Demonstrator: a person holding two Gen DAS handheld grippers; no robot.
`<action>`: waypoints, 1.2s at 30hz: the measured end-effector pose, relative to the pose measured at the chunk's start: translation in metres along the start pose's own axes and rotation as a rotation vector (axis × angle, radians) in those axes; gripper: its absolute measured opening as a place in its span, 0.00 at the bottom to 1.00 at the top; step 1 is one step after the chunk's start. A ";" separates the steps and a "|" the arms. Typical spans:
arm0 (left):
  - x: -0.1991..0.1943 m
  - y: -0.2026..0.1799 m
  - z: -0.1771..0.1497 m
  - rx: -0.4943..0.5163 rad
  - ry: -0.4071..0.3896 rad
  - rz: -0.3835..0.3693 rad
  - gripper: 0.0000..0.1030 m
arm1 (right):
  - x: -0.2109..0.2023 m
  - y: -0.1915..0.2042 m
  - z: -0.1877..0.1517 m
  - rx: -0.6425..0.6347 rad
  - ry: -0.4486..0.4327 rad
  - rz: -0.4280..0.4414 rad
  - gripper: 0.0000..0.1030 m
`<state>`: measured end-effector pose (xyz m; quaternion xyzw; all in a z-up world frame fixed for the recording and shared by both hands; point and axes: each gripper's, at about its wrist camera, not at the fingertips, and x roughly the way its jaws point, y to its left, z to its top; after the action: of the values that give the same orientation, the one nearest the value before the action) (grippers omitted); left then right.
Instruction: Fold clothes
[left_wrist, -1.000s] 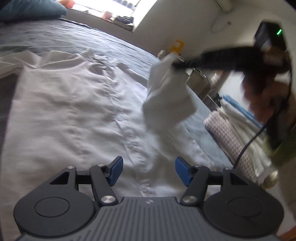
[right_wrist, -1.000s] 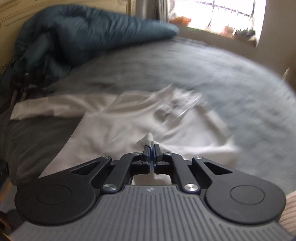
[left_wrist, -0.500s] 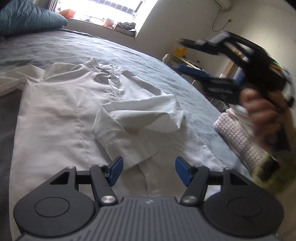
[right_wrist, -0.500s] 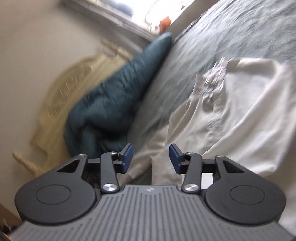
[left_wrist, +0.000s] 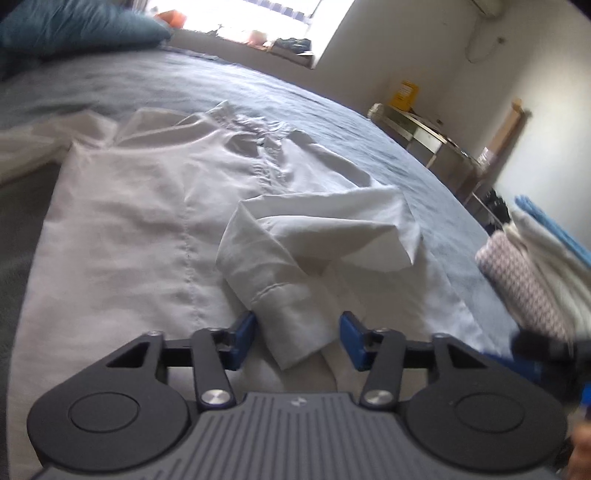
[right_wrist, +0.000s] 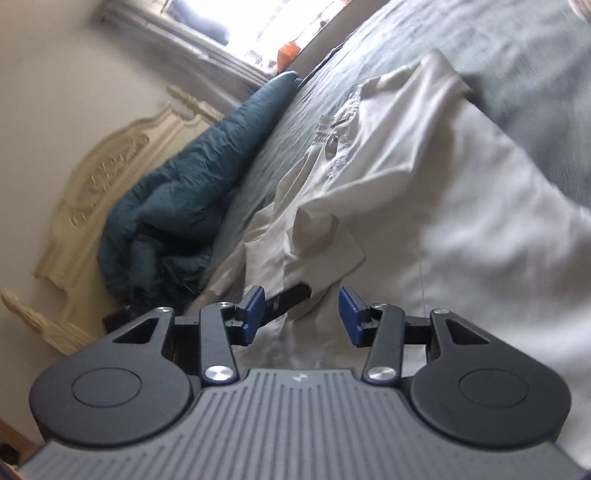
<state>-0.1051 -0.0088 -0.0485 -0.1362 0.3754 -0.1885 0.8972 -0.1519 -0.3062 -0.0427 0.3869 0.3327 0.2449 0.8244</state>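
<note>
Sleeve (left_wrist: 314, 251) folded across white shirt (left_wrist: 140, 221); my left claw (left_wrist: 298, 338) and right claw (right_wrist: 302, 315) gape empty. Next: grasp far sleeve.

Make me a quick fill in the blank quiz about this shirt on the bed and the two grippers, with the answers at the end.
1. The white shirt lies spread on a ____ bedspread.
2. The sleeve lies folded across the shirt's ____.
3. The left gripper has its jaws ____ around the cuff.
4. The right gripper holds ____.

Answers: grey; body; open; nothing
</note>
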 end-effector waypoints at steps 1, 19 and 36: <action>0.002 0.001 0.001 -0.008 0.003 0.006 0.27 | -0.001 -0.002 -0.003 0.005 -0.009 0.003 0.43; -0.060 0.023 0.101 0.000 0.095 -0.307 0.03 | -0.010 -0.004 -0.016 -0.045 -0.048 -0.069 0.43; -0.030 0.069 0.105 0.177 0.148 0.017 0.40 | 0.003 -0.002 -0.012 -0.095 -0.027 -0.179 0.43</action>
<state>-0.0319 0.0764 0.0151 -0.0389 0.4234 -0.2231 0.8772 -0.1584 -0.2993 -0.0515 0.3192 0.3428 0.1805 0.8649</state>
